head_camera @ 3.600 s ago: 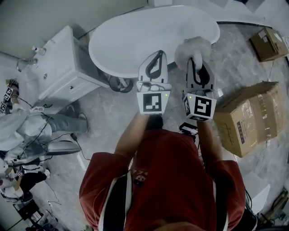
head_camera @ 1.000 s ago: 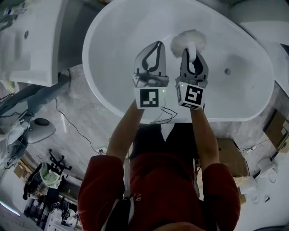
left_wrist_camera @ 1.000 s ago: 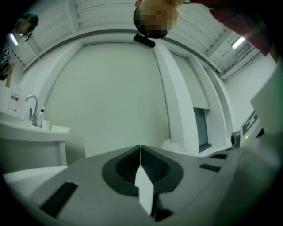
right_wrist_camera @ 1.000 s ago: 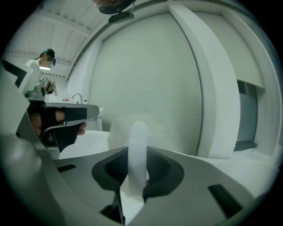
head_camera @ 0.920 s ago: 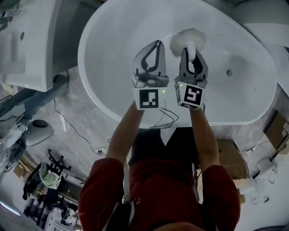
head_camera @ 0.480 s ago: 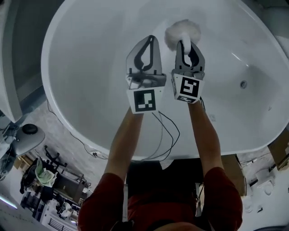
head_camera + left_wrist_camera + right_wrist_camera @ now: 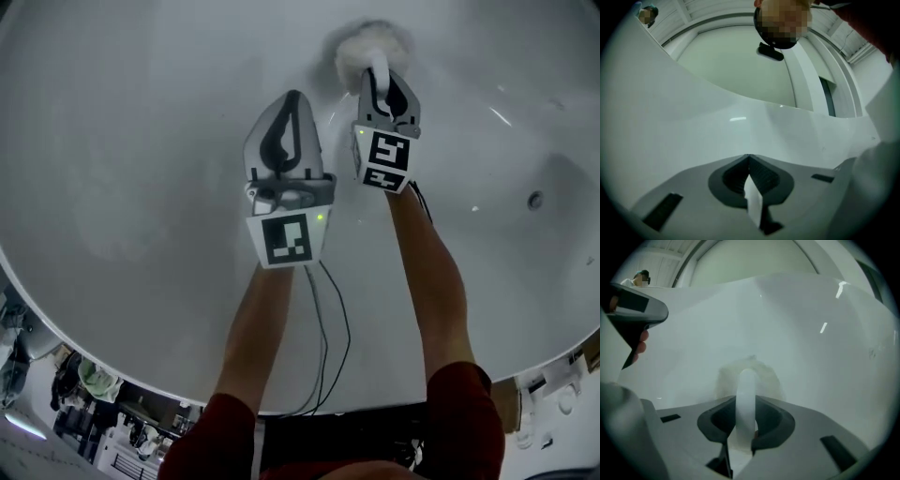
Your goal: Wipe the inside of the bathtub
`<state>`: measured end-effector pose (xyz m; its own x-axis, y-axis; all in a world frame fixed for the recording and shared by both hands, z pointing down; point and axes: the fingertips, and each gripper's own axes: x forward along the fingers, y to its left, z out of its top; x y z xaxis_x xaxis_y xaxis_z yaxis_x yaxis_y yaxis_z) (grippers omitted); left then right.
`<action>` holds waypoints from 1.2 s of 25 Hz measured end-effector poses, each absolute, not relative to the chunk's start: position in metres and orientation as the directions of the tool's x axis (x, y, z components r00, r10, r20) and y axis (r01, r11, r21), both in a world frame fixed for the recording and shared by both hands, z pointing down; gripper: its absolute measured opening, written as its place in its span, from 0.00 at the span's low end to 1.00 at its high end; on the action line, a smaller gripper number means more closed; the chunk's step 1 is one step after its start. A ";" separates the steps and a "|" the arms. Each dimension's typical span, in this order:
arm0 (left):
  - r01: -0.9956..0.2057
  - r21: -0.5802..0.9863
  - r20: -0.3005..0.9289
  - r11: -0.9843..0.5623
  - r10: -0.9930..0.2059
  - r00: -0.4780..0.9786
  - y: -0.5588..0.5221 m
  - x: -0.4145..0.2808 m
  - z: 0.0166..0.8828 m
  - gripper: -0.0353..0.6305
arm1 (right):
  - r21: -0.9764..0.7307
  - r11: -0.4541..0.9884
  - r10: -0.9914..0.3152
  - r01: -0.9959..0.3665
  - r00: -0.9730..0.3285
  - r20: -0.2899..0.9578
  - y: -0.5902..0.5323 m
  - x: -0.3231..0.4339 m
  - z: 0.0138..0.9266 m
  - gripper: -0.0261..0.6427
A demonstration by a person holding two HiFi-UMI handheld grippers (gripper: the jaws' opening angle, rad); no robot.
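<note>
Head view: both grippers are down inside the white bathtub. The right gripper is clamped on the white handle of a fluffy duster, and the duster's head sits against the tub's inner surface, well apart from the drain. Over on the other side, the left gripper hangs just beside it, jaws pressed together with nothing between them.

Dim cool light, fisheye edges, faint glare
</note>
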<state>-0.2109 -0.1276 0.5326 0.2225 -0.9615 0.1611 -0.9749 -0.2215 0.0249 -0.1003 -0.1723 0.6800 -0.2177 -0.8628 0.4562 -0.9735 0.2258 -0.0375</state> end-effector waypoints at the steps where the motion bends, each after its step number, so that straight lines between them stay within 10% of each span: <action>1: -0.974 0.019 0.158 -0.225 -0.961 0.225 -0.128 -0.208 0.537 0.08 | -0.035 0.229 -0.865 -0.973 -0.220 0.452 -0.178 -0.100 0.687 0.17; 30: -0.933 -0.025 0.163 -0.360 -0.922 0.352 -0.122 -0.050 0.540 0.08 | 0.129 0.269 -0.863 -0.954 -0.179 0.472 -0.170 0.046 0.717 0.17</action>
